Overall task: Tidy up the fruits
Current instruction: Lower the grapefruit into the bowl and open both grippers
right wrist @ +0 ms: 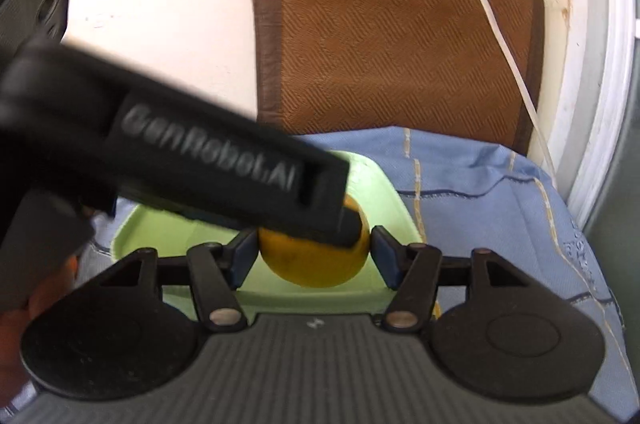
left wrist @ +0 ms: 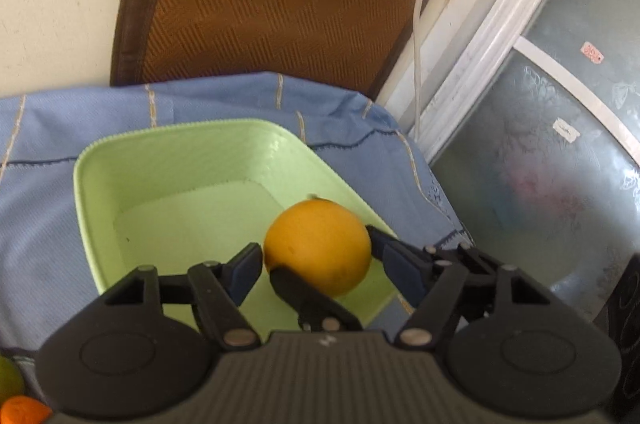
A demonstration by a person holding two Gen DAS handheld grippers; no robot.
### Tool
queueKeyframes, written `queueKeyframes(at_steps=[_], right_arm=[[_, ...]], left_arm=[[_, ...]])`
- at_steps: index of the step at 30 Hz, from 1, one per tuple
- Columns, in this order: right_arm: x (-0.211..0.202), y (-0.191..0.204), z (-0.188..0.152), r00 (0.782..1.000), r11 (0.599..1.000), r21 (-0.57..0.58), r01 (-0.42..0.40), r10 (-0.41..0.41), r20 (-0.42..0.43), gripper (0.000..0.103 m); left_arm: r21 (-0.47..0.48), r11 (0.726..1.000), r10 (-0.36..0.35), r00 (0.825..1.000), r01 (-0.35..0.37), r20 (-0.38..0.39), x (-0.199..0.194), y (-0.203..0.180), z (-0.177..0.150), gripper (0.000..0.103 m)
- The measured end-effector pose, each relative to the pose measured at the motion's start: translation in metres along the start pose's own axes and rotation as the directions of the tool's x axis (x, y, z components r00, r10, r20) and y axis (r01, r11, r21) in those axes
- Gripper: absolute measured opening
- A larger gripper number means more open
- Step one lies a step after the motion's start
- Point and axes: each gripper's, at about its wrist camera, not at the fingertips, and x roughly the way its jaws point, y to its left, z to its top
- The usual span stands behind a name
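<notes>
Currently, the orange (left wrist: 316, 248) sits between the fingers of the left tool (left wrist: 316, 258), whose pads (left wrist: 246, 266) press against both of its sides; this reads as a pinch. The fruit hangs inside the tray (left wrist: 96, 184), above the floor, close to the right wall and the near right corner. The tray rests on the blue cloth (left wrist: 40, 224).

In the right wrist view, the right tool (right wrist: 312, 252) flanks the same orange with its fingers spread to about the fruit's width. Whether its pads make contact cannot be told. The left tool's body crosses this view from the upper left, with its tip at the fruit.

Critical relation: the orange lies straight ahead of both tools, on each tool's centre line, and the left tool carries it. It is round, so no long axis applies. Release over the tray floor appears to be the step in hand; rolling toward the wall is likely.
</notes>
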Motion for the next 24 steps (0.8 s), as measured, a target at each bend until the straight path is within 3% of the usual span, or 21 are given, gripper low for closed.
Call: queueKeyframes(at_steps=[5,8,11,14,15,18,24], right_arm=[[-0.022,0.0,-0.004,0.998,0.999,0.028,0.028,-0.03,0.059,0.063],[-0.046,0.0,-0.006,0.993,0.998,0.062,0.028,-0.035,0.113,0.062],[-0.074,0.005,-0.012,0.985,0.995,0.1,0.008,-0.025,0.169,0.054],[-0.097,0.014,-0.02,0.979,0.991,0.128,-0.038,0.012,0.202,0.048],[-0.102,0.019,-0.023,0.979,0.989,0.134,-0.06,0.031,0.203,0.042],[-0.105,0.035,-0.024,0.977,0.98,0.145,-0.136,0.108,0.184,0.039],[-0.084,0.082,-0.029,0.967,0.957,0.146,-0.25,0.24,0.08,0.038]], left_arm=[[0.037,0.999,-0.014,0.998,0.012,0.063,-0.033,-0.008,-0.003,0.069],[0.082,0.996,-0.038,0.989,0.027,0.144,-0.085,-0.012,-0.011,0.069],[0.103,0.995,-0.025,0.971,0.001,0.236,-0.15,-0.006,-0.028,0.069],[0.073,0.995,0.044,0.947,-0.071,0.319,-0.21,0.018,-0.047,0.069],[0.058,0.992,0.088,0.936,-0.114,0.341,-0.227,0.027,-0.054,0.069],[0.02,0.965,0.236,0.899,-0.262,0.369,-0.259,0.048,-0.073,0.069],[-0.028,0.935,0.347,0.889,-0.355,0.299,-0.267,0.079,-0.115,0.069]])
